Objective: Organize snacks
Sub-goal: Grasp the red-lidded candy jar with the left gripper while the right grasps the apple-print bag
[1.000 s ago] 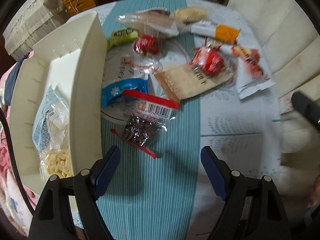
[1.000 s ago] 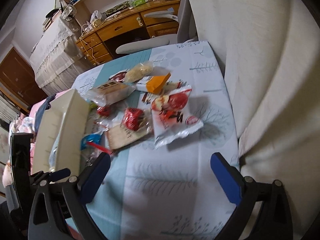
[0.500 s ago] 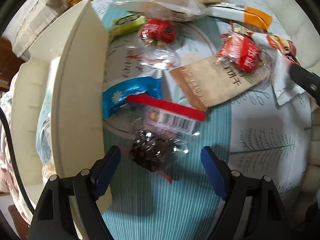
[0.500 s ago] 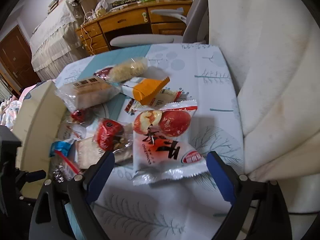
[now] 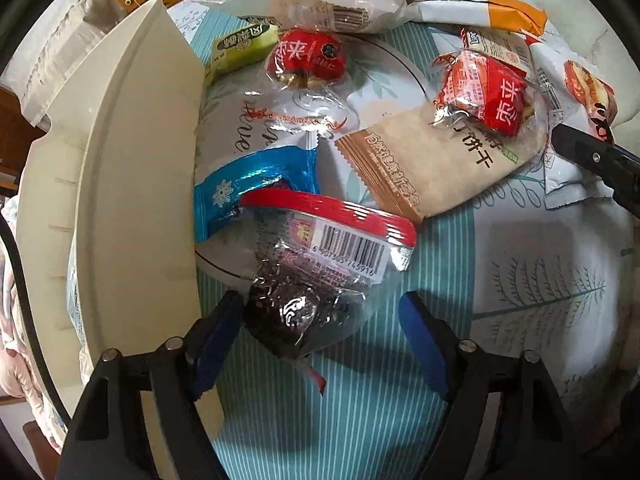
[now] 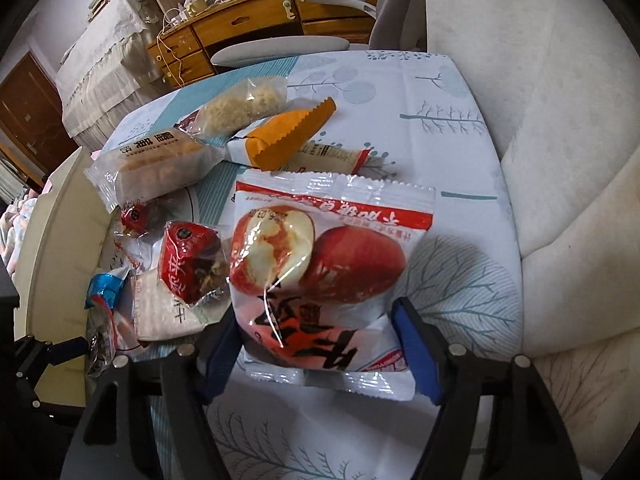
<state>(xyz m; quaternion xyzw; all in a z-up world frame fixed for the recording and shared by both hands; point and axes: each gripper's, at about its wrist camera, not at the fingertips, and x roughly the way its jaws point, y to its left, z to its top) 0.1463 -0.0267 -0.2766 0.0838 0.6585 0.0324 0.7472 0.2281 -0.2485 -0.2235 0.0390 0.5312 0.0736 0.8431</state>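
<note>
Both grippers are closing: left gripper (image 5: 320, 332) jaws straddle the clear red-topped pouch of dark snacks (image 5: 304, 280) at 6 o'clock beside the cream plastic bin (image 5: 132, 184), while right gripper (image 6: 312, 344) jaws flank the white date-print bag (image 6: 324, 276) lying on the leaf-print surface (image 6: 440, 128).

1. Left gripper (image 5: 320, 332) at 6 o'clock, pointing down at the table; jaws closing, blue pads either side of a clear bag (image 5: 316, 280) of dark snacks with a red strip and barcode. Left pad touching the bag, right pad apart.
2. Cream bin (image 5: 132, 184) at 9 o'clock, just beside the bag.
3. Blue wrapper (image 5: 256, 180) near centre; tan biscuit packet (image 5: 432, 172) at 2 o'clock.
4. Red candy packs (image 5: 308, 56) at 12 o'clock.
5. Teal striped cloth (image 5: 360, 420) beneath.
</note>
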